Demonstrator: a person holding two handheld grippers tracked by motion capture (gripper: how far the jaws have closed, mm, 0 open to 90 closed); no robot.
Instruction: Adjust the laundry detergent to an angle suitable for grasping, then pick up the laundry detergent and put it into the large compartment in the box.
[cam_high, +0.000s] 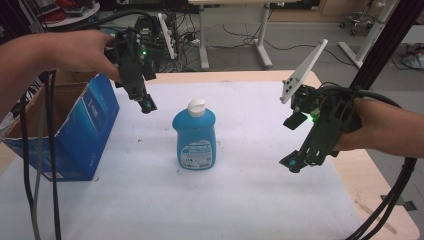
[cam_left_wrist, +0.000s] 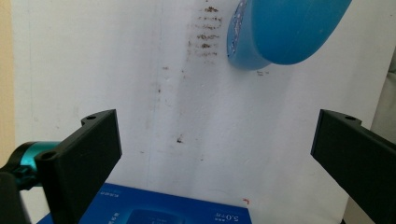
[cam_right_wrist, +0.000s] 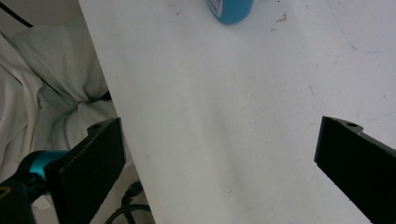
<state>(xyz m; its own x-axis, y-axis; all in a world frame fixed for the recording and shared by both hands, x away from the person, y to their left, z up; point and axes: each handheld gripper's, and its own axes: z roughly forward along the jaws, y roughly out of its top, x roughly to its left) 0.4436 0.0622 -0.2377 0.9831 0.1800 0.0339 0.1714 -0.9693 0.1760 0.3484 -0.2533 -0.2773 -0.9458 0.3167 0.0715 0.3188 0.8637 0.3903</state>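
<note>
Blue dish-soap bottle (cam_high: 194, 137) with white flip cap stands upright at centre of the white table cover (cam_high: 250, 200), label facing the camera, touched by nothing. Left gripper (cam_high: 146, 104) held in the air at 10 o'clock from the bottle, near it but apart, tips pointing down; in the left gripper view its jaws stand wide apart, empty, with the bottle's base (cam_left_wrist: 285, 32) at 1 o'clock beyond them. Right gripper (cam_high: 294, 162) at 3 o'clock from the bottle, well apart, above the cover; jaws wide apart, nothing between them. Open blue cardboard box (cam_high: 80, 135) at 9 o'clock from the bottle, at the left table edge
</note>
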